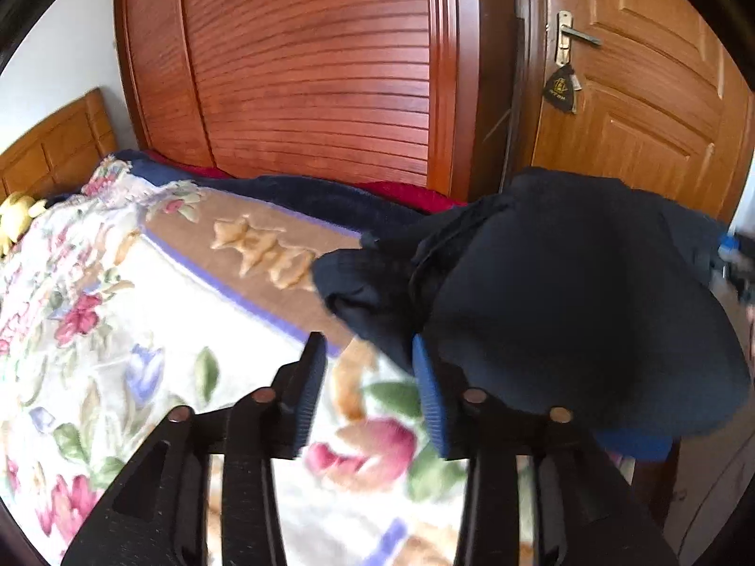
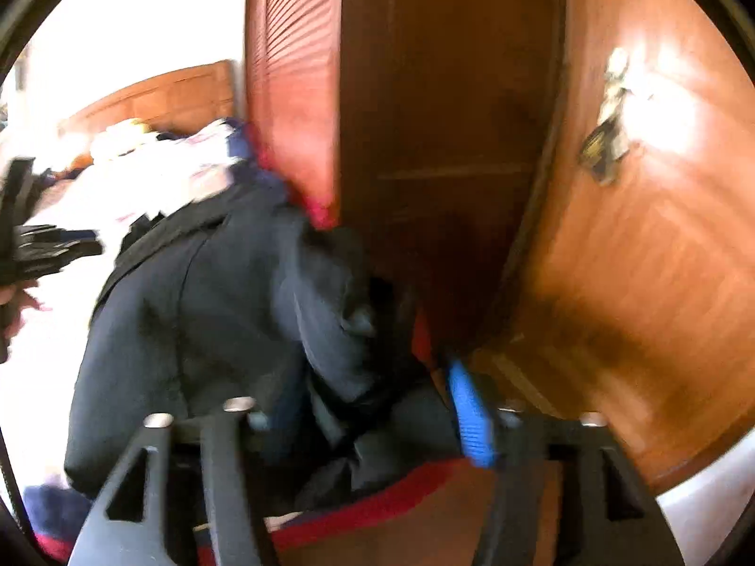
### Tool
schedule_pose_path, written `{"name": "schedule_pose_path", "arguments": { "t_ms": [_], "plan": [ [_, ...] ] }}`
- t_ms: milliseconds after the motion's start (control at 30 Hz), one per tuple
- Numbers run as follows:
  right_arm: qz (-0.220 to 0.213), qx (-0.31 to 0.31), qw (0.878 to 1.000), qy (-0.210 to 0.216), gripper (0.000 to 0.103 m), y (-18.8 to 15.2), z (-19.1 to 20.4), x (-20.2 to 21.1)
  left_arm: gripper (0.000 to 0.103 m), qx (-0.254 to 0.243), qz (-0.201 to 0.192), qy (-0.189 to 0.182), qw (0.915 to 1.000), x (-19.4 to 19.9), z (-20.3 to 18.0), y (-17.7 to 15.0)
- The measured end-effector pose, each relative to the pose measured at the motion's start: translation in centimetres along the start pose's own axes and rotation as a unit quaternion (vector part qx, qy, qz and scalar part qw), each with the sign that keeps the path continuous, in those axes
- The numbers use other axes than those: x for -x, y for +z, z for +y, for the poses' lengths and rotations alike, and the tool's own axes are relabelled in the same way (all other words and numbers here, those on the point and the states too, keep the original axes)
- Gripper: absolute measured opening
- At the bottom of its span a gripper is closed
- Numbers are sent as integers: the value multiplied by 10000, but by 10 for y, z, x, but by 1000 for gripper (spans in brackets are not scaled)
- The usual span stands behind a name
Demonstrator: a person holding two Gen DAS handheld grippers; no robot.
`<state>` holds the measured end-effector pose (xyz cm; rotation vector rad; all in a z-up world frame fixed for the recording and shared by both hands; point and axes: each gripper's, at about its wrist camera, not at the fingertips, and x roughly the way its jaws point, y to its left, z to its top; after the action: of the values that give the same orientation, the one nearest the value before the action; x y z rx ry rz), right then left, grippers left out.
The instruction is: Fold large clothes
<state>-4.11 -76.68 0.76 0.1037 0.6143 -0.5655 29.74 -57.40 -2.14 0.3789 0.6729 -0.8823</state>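
The left gripper (image 1: 368,368), a black two-finger tool with ribbed blue pads, tilts downward over the bed with its jaws spread apart. Nothing is pinched between them: the gap shows only the flowered blanket (image 1: 118,330) below. The right-hand pad of this gripper lies at the edge of the dark navy garment (image 1: 557,292), a large bunched piece of clothing, and the cloth drapes over that finger's outer side; whether pad and cloth press together cannot be told.

The right gripper (image 2: 358,401), of the same black build with a blue ribbed pad (image 2: 469,415), also points downward with its jaws standing wide. The dark navy garment (image 2: 226,330) lies heaped between and ahead of its fingers, but the pads do not close on it. The view is blurred.

The garment sits crumpled at the near corner of the bed, on top of the cream blanket with pink and purple flowers and a brown band with raised tan characters. A red layer of bedding (image 2: 377,504) shows under it at the bed's edge.

At the left edge of the right wrist view, a hand (image 2: 16,304) holds the other gripper's black body.

Beyond the bed stand a reddish-brown slatted wooden wardrobe (image 1: 306,70) and a lighter wooden panelled door (image 1: 651,94) with a brass lever handle (image 1: 573,37), from which a small dark pouch (image 1: 561,89) hangs. A wooden headboard (image 1: 56,141) rises at the far left.
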Motion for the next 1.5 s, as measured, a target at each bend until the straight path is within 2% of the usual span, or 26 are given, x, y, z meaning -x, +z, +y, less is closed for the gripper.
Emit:
{"name": "schedule_pose_path", "arguments": {
  "t_ms": [33, 100, 167, 233, 300, 400, 467, 567, 600, 733, 800, 900, 1067, 1267, 1367, 1500],
  "plan": [
    [-127, -8, 9997, -217, 74, 3, 2, 10, 61, -21, -57, -18, 10000, 11, 3, -7],
    [-327, 66, 9988, -359, 78, 12, 8, 24, 67, -10, -82, -60, 9999, 22, 3, -17],
    [-451, 194, 9987, -105, 78, 20, 27, 32, 68, -3, -141, -55, 9999, 36, 5, -30],
    [-565, 379, 9969, 386, 78, 28, 50, 35, 70, 2, -180, -19, 9998, 44, 5, -39],
    [-566, 601, 9943, 675, 78, 33, 74, 31, 71, -2, -198, 11, 9998, 51, 6, -50],
    [-173, 672, 9924, 1019, 78, 34, 93, 4, 79, 127, -187, -75, 9997, 64, 7, -66],
    [50, 818, 9935, 785, 78, 27, 100, -18, 79, 207, -206, -98, 9995, 77, 8, -77],
    [633, 323, 9913, 1104, 78, 18, 91, -53, 80, 279, -302, -79, 9991, 97, 11, -92],
    [776, 263, 9906, 1093, 78, 16, 88, -60, 80, 301, -335, -59, 9990, 105, 12, -96],
    [872, 288, 9906, 1015, 78, 19, 88, -59, 82, 382, -438, 49, 9983, 129, 17, -114],
    [863, 261, 9924, 838, 78, 25, 92, -58, 82, 459, -468, 90, 9978, 139, 20, -121],
    [564, 276, 9970, 456, 78, 26, 98, -32, 82, 537, -490, 142, 9973, 155, 27, -133],
    [126, 375, 9988, 299, 78, 13, 139, 31, 82, 714, -592, 329, 9951, 191, 44, -156],
    [-113, 484, 9958, 774, 82, -13, 201, 97, 82, 1038, -691, 756, 9893, 243, 63, -193],
    [-160, 439, 9911, 1244, 85, -28, 239, 124, 82, 1336, -727, 1019, 9831, 271, 77, -216],
    [-238, 565, 9844, 1648, 86, -49, 294, 146, 82, 1639, -707, 1514, 9722, 303, 95, -248]
  ]
}}
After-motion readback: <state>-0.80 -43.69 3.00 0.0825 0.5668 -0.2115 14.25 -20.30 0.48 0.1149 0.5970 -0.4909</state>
